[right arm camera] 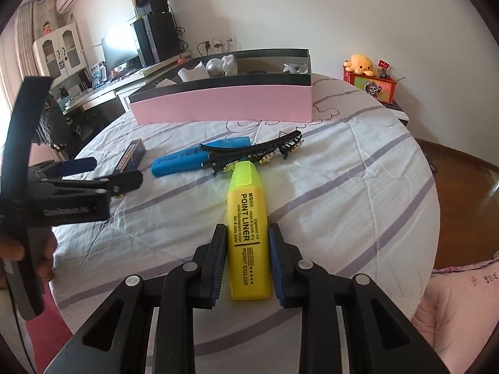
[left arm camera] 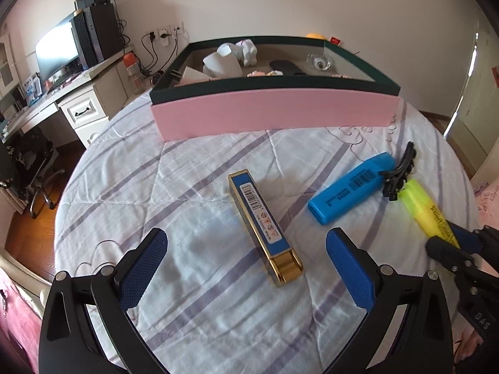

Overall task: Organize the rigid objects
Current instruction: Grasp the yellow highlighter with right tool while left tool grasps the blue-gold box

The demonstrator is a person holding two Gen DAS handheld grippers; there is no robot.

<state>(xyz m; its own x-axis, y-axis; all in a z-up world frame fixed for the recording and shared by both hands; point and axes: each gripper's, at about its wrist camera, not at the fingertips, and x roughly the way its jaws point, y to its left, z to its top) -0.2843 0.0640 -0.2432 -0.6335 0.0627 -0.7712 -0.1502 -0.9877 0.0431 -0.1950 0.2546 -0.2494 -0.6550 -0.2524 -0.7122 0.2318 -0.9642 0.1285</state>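
My right gripper (right arm camera: 248,229) is shut on the rear half of a yellow highlighter (right arm camera: 249,233), which lies on the striped sheet. Its cap touches a black hair clip (right arm camera: 255,149). A blue highlighter (right arm camera: 199,157) lies just left of the clip. My left gripper (left arm camera: 246,249) is open low over the sheet. A narrow blue-and-gold box (left arm camera: 265,227) lies flat between and just ahead of its blue pads (left arm camera: 146,268), untouched. In the left wrist view the blue highlighter (left arm camera: 352,193), clip (left arm camera: 399,171), yellow highlighter (left arm camera: 427,208) and right gripper (left arm camera: 452,243) sit to the right.
A long pink box with a dark rim (left arm camera: 274,112) stands at the far side of the bed, holding white figurines (left arm camera: 246,51), a roll and a dark item. A desk with a monitor (left arm camera: 56,50) is at left. An orange plush (right arm camera: 360,62) sits at far right.
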